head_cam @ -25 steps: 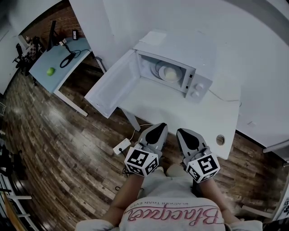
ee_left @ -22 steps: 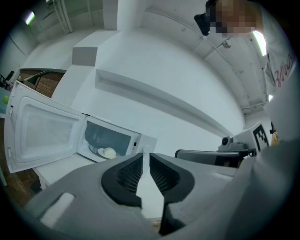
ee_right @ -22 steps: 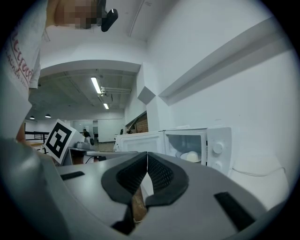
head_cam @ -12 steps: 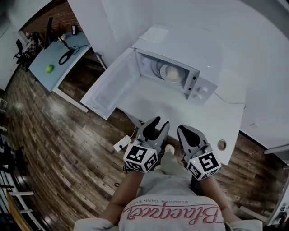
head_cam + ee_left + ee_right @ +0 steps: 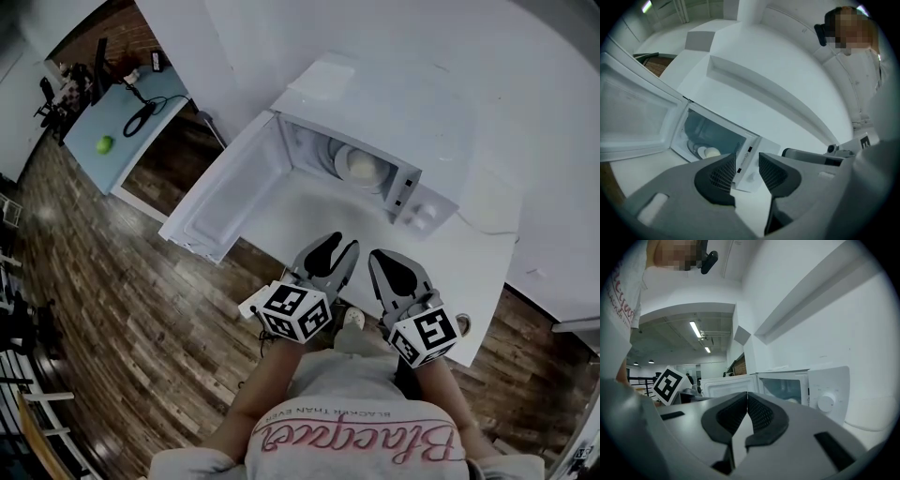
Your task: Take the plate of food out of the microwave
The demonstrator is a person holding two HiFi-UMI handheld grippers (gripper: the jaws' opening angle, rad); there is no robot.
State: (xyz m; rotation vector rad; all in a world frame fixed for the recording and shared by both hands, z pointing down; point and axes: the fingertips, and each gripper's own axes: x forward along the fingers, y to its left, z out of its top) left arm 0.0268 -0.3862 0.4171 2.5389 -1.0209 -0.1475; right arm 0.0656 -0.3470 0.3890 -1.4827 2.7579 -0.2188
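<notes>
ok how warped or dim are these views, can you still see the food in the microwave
Head view: fisheye bends the table edge and floorboards, corners darken, the food is a pale lump inside the microwave. Left gripper view: black round border, bowed wall ledge, bluish shadowed cavity, food still clear. Right gripper view: same border, bright ceiling lights, dim cavity, food hard to make out.

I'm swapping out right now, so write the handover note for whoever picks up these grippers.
Left gripper: jaws apart, nothing between them, pointed at the microwave and short of its opening.
Right gripper: jaws together, empty, beside the left one.
Things: the plate with the pale food sits inside the microwave, which stands on the white table.
Done: the door is wide open.
Left: reach in, grip the plate, bring it out.
</notes>
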